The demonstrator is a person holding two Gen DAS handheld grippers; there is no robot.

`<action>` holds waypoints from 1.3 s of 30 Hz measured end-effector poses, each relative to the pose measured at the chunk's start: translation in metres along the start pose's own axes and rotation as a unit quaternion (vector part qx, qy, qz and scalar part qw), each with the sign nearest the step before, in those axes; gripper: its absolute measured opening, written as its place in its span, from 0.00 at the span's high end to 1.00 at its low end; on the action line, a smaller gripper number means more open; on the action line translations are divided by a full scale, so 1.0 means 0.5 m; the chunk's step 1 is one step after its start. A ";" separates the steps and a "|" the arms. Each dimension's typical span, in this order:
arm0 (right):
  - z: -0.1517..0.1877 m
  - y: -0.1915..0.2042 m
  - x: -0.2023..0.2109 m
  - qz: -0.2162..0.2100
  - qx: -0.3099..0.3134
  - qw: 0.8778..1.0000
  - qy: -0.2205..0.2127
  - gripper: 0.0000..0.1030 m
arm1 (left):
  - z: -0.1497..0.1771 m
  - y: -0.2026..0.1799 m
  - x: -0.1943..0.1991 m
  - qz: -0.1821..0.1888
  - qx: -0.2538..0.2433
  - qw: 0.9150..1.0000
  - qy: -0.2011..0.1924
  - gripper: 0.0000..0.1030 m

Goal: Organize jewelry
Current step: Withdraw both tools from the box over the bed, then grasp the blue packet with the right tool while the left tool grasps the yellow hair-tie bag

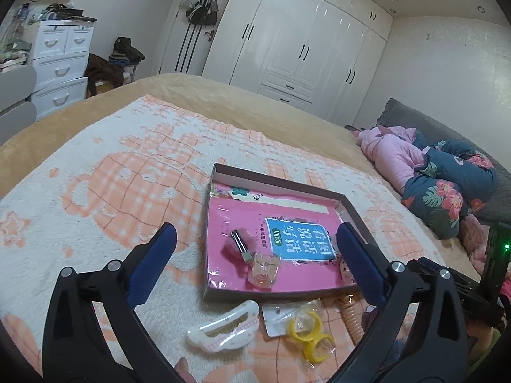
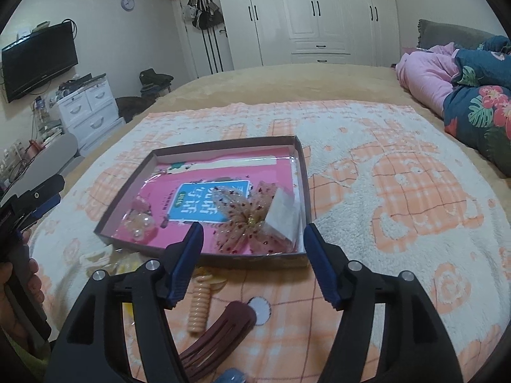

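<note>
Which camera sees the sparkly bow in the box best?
The right wrist view: the sparkly bow lies whole and close inside the box. In the left wrist view only a sliver peeks out behind a gripper finger.

book [image 1: 300, 239] | blue label | Chinese title 看图说话写话, upside down

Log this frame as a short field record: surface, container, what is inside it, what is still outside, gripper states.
surface: patterned blanket on a bed
container: shallow box
inside: pink fluffy clip, sequined bow, pearl piece
outside: white hair clip, yellow ring, coil hair tie, maroon clip
left gripper: open, empty
right gripper: open, empty
</note>
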State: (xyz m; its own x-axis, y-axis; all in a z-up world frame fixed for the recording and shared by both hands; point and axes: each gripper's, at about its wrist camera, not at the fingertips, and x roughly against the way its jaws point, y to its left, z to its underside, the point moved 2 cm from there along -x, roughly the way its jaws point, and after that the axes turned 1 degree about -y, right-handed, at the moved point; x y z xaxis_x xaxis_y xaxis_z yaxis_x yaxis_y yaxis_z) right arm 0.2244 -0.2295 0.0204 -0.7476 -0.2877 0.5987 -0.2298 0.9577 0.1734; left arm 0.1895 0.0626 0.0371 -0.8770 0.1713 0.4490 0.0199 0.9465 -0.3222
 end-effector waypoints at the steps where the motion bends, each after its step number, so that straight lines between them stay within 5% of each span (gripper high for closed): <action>1: 0.002 0.002 0.006 -0.001 0.001 1.000 -0.001 0.38 | 0.002 -0.001 0.009 0.001 0.001 1.000 -0.001 0.11; 18: 0.061 0.034 0.095 -0.005 0.008 1.000 -0.010 0.35 | 0.051 -0.027 0.083 0.004 -0.028 1.000 0.005 0.11; 39: 0.212 0.039 0.100 -0.023 0.023 0.998 0.055 0.34 | 0.180 -0.095 0.029 0.038 -0.058 0.992 0.108 0.11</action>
State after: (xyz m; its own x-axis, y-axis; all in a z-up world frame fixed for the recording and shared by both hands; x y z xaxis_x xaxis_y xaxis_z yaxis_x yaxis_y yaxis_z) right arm 0.1163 -0.2258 -0.0292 -0.6638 -0.3259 0.6732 -0.2917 0.9416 0.1682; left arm 0.1325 -0.0044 -0.0162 -0.7479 0.2853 0.5993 0.1474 0.9517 -0.2692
